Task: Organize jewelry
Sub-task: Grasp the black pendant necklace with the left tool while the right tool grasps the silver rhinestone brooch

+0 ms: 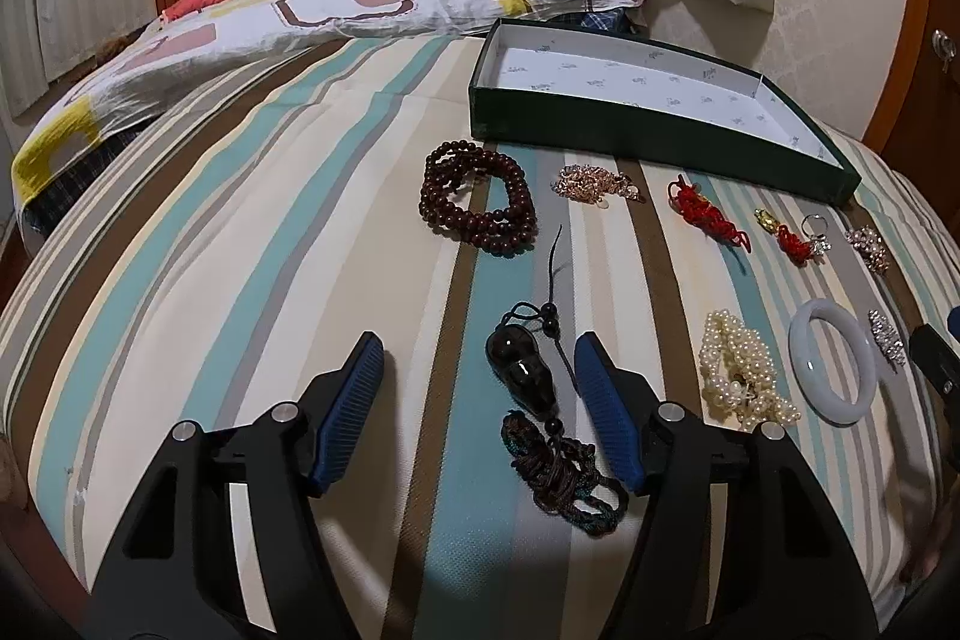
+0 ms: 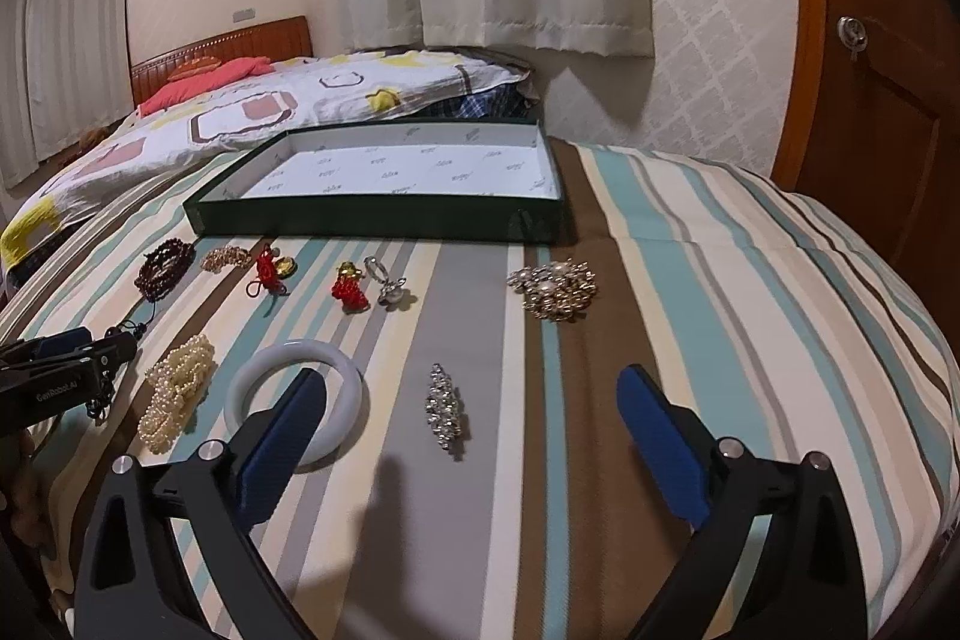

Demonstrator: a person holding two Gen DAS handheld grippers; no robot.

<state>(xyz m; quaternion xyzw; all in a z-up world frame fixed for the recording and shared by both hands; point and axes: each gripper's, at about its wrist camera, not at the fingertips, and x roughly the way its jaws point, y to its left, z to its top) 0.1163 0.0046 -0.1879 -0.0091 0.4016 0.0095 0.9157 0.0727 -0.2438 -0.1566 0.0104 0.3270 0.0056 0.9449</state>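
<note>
While fingers (image 1: pixel 372 358) flank dark pendant (image 1: pixel 521 376), untouched, both grippers open.

Bare bedspread (image 2: pixel 690 280) right — jewelry (image 2: pixel 180 388) left

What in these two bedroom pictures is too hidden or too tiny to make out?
- White bangle, right wrist view: near rim hidden behind the right gripper's finger.
- Dark cord pendant, left wrist view: tangled cord end partly behind a gripper finger.
- Ring, right wrist view: stone too small.
- Box print: unreadable.
</note>
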